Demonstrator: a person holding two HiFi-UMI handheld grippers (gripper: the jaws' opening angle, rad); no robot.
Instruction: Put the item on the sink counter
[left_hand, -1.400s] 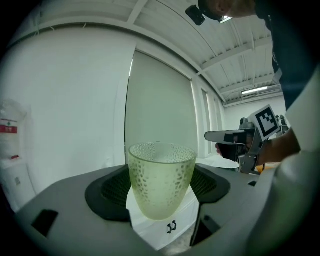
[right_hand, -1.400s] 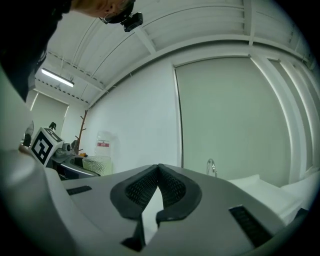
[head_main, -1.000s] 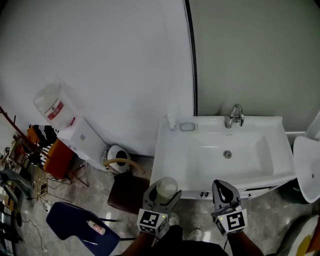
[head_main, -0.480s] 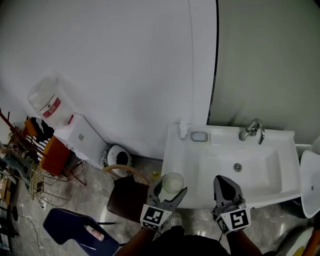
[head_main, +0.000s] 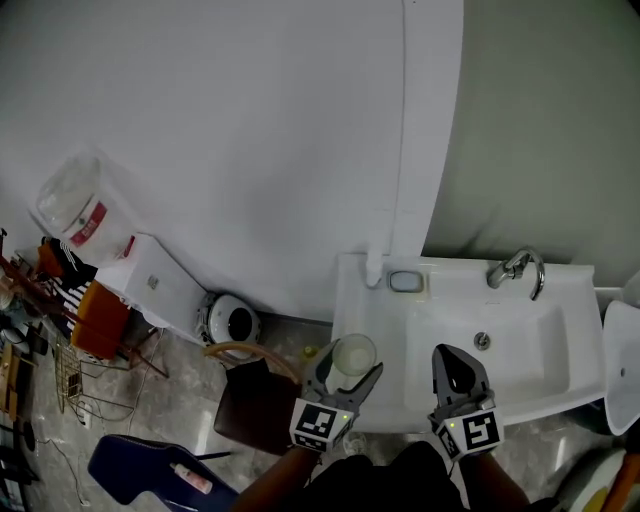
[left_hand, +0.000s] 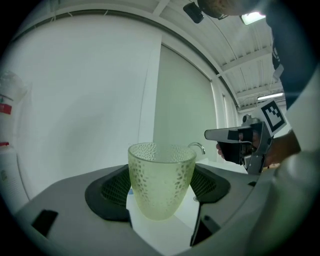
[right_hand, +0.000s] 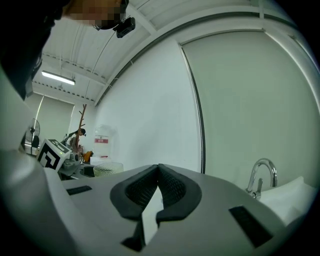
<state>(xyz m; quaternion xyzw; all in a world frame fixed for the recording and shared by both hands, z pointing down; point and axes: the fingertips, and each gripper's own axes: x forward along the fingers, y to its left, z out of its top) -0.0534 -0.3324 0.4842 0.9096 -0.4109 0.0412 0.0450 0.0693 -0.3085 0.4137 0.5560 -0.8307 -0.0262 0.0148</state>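
Left gripper view: left gripper (left_hand: 161, 186) clamps the dimpled cup (left_hand: 161, 172) upright, probably bound for the sink counter (head_main: 445, 291); right gripper (right_hand: 157, 189) closed, empty.

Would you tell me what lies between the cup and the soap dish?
Nothing: in the head view only bare white sink separates the cup, held in the left gripper, from the soap dish.

You have open room over the left edge of the sink counter (head_main: 360, 310). At its back corner, a soap dish (head_main: 405, 282) and a small white object (head_main: 374, 268) stand close together. The faucet (head_main: 515, 270) rises behind the basin (head_main: 500, 335), and the wall (head_main: 250, 150) closes off the rear.
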